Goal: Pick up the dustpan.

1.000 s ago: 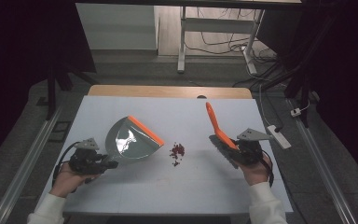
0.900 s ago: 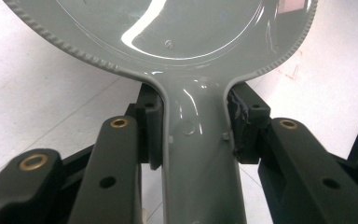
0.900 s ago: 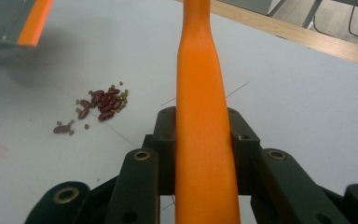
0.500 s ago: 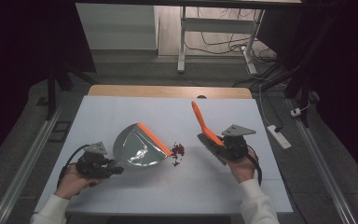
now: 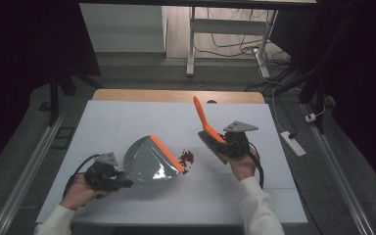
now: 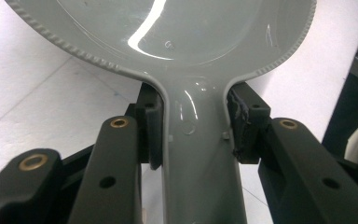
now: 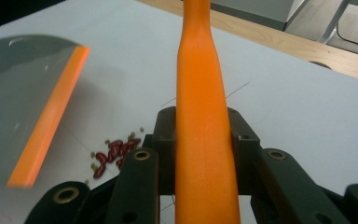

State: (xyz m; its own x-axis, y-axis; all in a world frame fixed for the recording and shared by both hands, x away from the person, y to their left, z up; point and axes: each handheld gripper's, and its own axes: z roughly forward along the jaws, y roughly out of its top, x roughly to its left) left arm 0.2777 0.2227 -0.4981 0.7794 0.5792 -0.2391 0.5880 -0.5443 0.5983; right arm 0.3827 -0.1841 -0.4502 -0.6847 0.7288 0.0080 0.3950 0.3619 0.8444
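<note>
The fingers (image 6: 151,135) of the left gripper (image 5: 108,175) are clamped on the grey dustpan (image 5: 152,160) handle; the right gripper (image 5: 231,143) is clamped on the orange brush (image 5: 206,125). Beans (image 5: 187,157) are seen on the counter (image 5: 127,117), beside the dustpan's lip.

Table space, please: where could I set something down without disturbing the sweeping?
Free: the far-left table beyond the dustpan, and the near edge between the forearms. Crowded: the middle, where beans lie between dustpan and brush.
</note>
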